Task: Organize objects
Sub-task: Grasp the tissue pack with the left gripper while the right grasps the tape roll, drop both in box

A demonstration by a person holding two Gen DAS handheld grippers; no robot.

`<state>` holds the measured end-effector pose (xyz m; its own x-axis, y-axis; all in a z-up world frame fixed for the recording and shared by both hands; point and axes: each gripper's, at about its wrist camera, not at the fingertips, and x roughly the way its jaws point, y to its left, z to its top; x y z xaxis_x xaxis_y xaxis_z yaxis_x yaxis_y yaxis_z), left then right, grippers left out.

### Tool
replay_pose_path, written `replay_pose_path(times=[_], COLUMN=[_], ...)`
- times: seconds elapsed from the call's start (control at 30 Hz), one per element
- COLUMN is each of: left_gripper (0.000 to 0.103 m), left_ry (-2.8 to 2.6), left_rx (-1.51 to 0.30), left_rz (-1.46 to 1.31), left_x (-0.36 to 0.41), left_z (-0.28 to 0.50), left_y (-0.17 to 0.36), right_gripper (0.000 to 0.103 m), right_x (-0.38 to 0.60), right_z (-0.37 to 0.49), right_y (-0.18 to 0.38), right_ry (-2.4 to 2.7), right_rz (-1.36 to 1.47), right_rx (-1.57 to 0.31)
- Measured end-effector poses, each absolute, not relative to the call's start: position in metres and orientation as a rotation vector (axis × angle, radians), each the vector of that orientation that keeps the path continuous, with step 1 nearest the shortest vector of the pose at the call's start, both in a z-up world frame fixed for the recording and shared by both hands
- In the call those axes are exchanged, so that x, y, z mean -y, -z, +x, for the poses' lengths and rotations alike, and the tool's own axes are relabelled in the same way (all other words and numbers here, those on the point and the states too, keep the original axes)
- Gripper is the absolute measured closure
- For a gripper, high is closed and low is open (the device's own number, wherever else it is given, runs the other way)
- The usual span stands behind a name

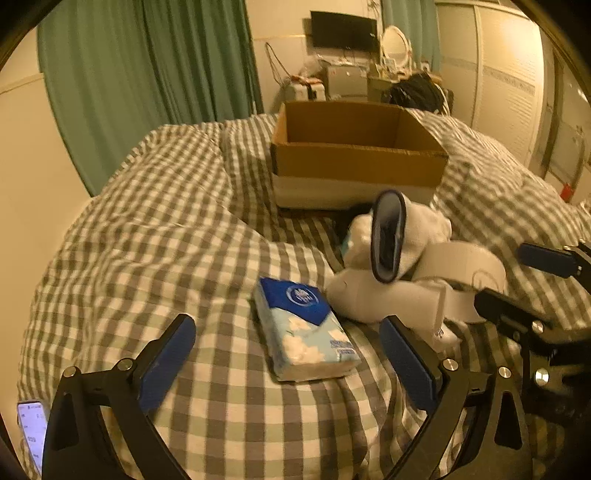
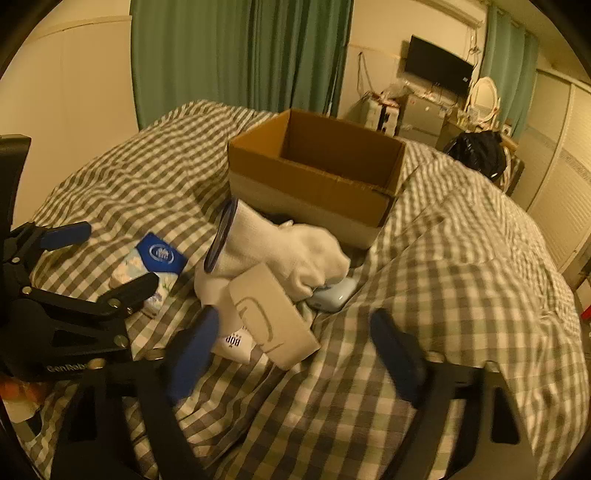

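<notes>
A blue-and-white tissue pack (image 1: 304,328) lies on the checked bedding, just ahead of my open left gripper (image 1: 291,354); it also shows in the right wrist view (image 2: 151,267). To its right lies a pile of white socks with a dark-rimmed cuff (image 1: 388,236) and a white paper band (image 1: 465,266). In the right wrist view the sock pile (image 2: 284,251) and band (image 2: 269,317) sit just ahead of my open right gripper (image 2: 295,347). A pale blue object (image 2: 332,295) peeks from under the socks. An open cardboard box (image 1: 354,155) stands behind them, also in the right wrist view (image 2: 314,173).
The bed is covered by a rumpled grey-and-white checked duvet (image 1: 166,221). A lit phone (image 1: 33,432) lies at the left edge. Green curtains (image 1: 147,74), a wall screen (image 1: 343,29) and a cluttered desk (image 1: 351,81) stand beyond the bed.
</notes>
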<state>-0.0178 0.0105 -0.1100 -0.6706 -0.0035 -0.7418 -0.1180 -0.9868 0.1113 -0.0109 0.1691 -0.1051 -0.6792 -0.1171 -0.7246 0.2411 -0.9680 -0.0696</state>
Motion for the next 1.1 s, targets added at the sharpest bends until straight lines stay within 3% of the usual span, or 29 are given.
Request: replay_pose_path(times=[0.1, 0.17, 0.33, 0.43, 0.63, 1.1], left_gripper=[0.011, 0.017, 0.046, 0.051, 0.053, 0.053], left_ry=[-2.767, -2.743, -2.707, -2.705, -2.743, -2.776], left_rx=[-0.237, -0.242, -0.262, -0.245, -0.206, -0.126], left_rz=[-1.308, -1.341, -1.354, -1.339, -1.242, -1.100], left_x=[-0.011, -0.013, -0.018, -0.015, -0.010, -0.004], left_z=[-0.024, -0.028, -0.030, -0.029, -0.018, -0.041], left_y=[0.121, 0.126, 0.131, 0.128, 0.106, 0.045], right_gripper=[0.045, 0.059, 0.060, 0.062, 0.070, 0.075], right_x=[-0.167, -0.167, -0.167, -0.170, -0.174, -0.189], right_z=[-0.014, -0.016, -0.015, -0.015, -0.009, -0.016], right_y=[0.112, 0.115, 0.112, 0.108, 0.091, 0.040], right_ry=[2.663, 2.645, 2.641, 2.660, 2.688, 2.727], right_rz=[1.184, 1.196, 1.199, 1.176, 1.117, 0.996], right_rx=[-0.226, -0.221, -0.203, -0.182, -0.158, -0.112])
